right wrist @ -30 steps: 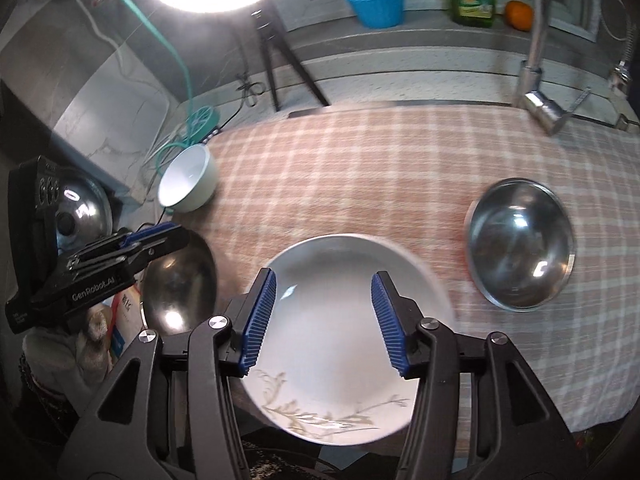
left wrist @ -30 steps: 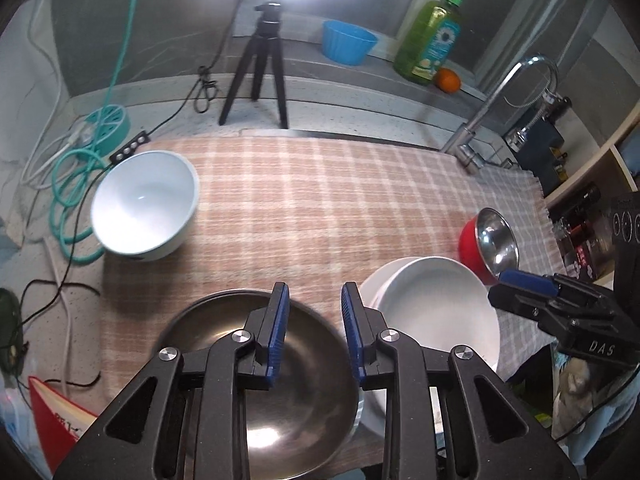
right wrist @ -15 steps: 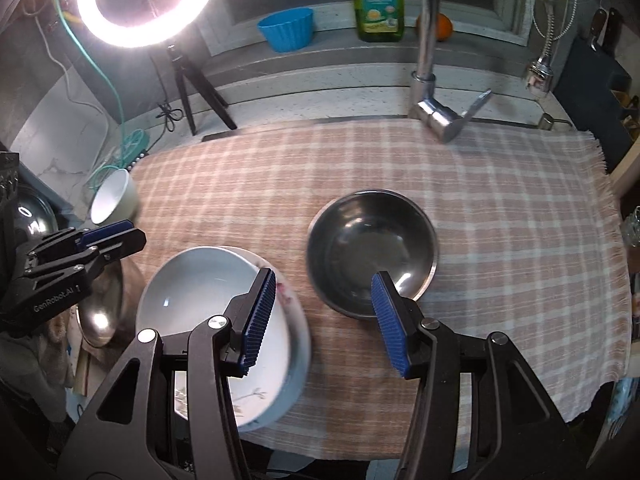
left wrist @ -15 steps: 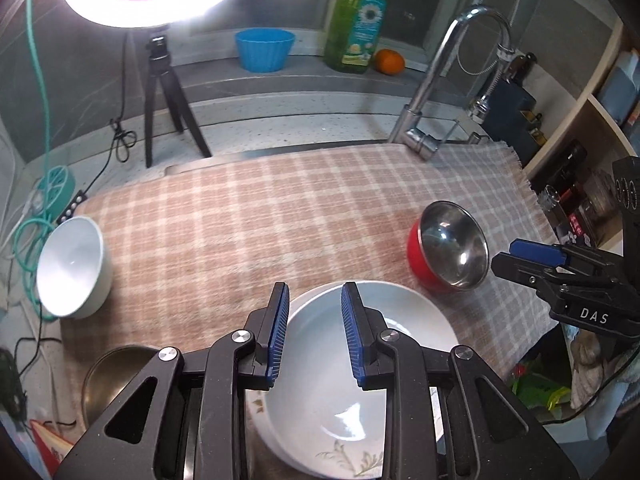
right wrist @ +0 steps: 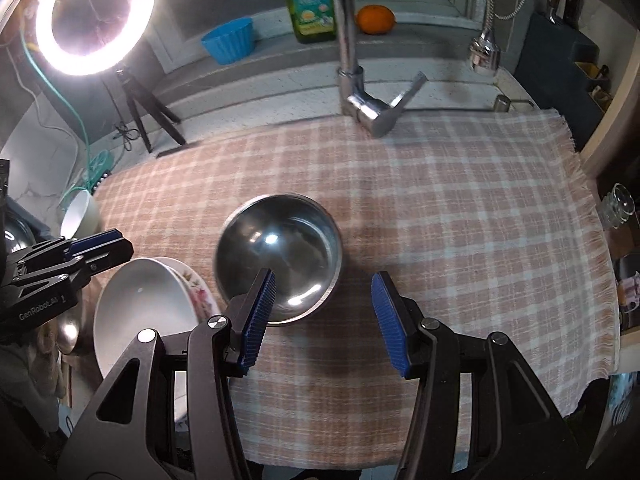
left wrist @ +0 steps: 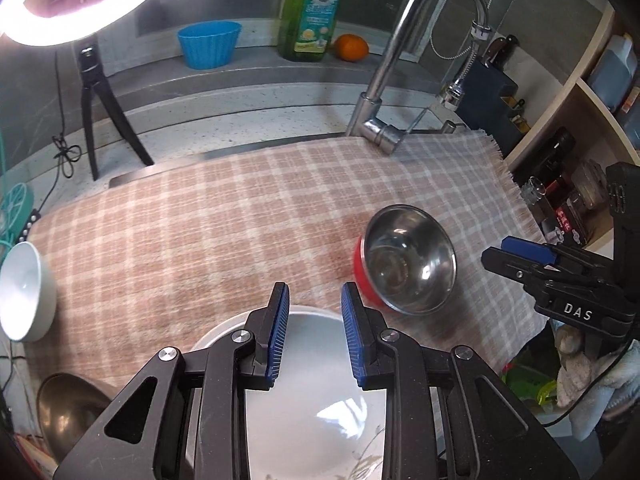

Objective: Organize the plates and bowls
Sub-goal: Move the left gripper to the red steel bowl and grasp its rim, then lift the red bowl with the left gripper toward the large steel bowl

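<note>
A steel bowl with a red outside sits on the checked cloth. A white bowl rests in a flowered plate at the front edge. A small white bowl stands at the left edge. A steel bowl lies at the front left. My left gripper is open and empty above the white bowl. My right gripper is open and empty just in front of the red steel bowl.
A tap stands at the back of the cloth. On the ledge are a blue cup, a green soap bottle and an orange. A ring light on a tripod stands back left. Shelves stand on the right.
Both grippers have swung right. The left moved from over the front-left steel bowl to over the white bowl. The right moved from over the white bowl to the red steel bowl.
</note>
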A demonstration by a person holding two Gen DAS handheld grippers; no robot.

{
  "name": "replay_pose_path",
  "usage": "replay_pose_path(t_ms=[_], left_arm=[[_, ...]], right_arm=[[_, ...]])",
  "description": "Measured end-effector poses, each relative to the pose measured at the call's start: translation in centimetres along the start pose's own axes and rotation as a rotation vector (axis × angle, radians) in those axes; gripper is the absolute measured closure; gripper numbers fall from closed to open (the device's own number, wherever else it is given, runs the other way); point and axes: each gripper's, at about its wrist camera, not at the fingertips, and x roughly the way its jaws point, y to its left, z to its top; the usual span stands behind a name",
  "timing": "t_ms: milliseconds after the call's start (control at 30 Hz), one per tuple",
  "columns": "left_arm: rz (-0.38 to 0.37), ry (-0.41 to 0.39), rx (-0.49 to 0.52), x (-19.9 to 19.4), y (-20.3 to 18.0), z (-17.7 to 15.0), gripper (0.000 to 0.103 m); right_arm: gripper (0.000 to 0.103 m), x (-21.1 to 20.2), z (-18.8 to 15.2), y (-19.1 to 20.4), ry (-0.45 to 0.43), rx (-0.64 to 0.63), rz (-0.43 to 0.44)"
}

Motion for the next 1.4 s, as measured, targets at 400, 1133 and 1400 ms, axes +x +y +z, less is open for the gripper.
replay_pose_path(t_ms=[400,1133,1400], left_arm=[[-0.082,0.08,-0.041,4.5,-1.6,1.4,0.084],[-0.127,0.166,-0.066,8.1,-1.8,1.9,0.096],[-0.128,0.161,-0.063,7.5,-1.9,1.8,0.096]], right_arm=[[0.068,3.5,0.6,-2.9,0.06,0.046,0.093],[0.093,6.9,0.9,-3.0,0.147,0.091,0.186],[0.094,6.5,1.1,-2.7,0.144,0.095,0.181]])
